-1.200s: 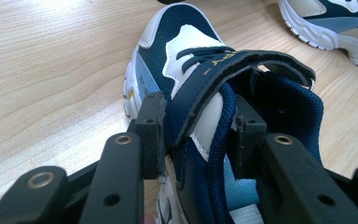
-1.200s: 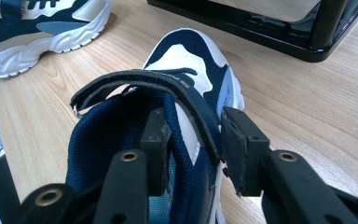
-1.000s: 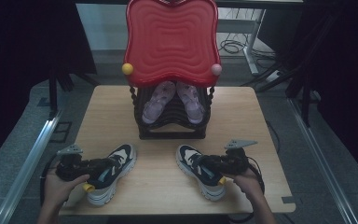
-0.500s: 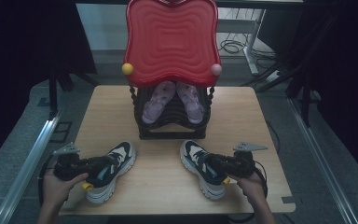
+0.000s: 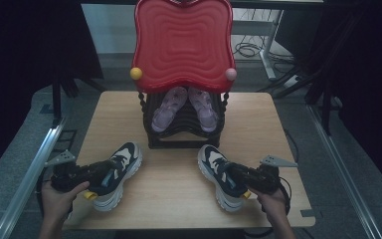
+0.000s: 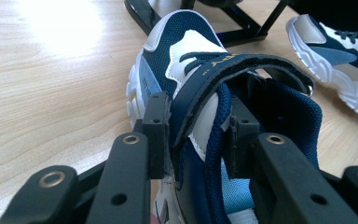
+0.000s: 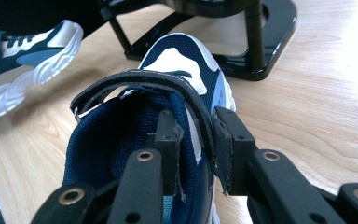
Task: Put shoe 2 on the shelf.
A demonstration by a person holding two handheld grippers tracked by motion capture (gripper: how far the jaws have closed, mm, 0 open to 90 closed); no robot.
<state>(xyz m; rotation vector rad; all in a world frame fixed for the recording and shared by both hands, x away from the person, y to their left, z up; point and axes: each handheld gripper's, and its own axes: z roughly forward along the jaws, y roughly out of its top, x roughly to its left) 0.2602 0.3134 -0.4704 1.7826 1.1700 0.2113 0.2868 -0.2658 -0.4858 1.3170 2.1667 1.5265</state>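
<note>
L gripper (image 6: 193, 135) & R gripper (image 7: 196, 140) jaws each clamp a navy sneaker's (image 6: 186, 56) side wall; strap print (image 6: 219, 59) unreadable.

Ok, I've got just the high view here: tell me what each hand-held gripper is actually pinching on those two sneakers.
Observer: The left hand-held gripper clamps one side wall of the left sneaker at the opening, one jaw outside, one inside, with the strap end caught between.
Operator: Now the right one.
Observer: The right hand-held gripper grips the right sneaker the same way, side wall and strap end between its jaws.
Operator: Check the straps.
Observer: Both straps arch loosely over the openings, not pressed flat.
Operator: Soles?
Observer: Both sneakers seem to rest on the table; the right gripper view shows the shoe rack base just beyond the toe.
</note>
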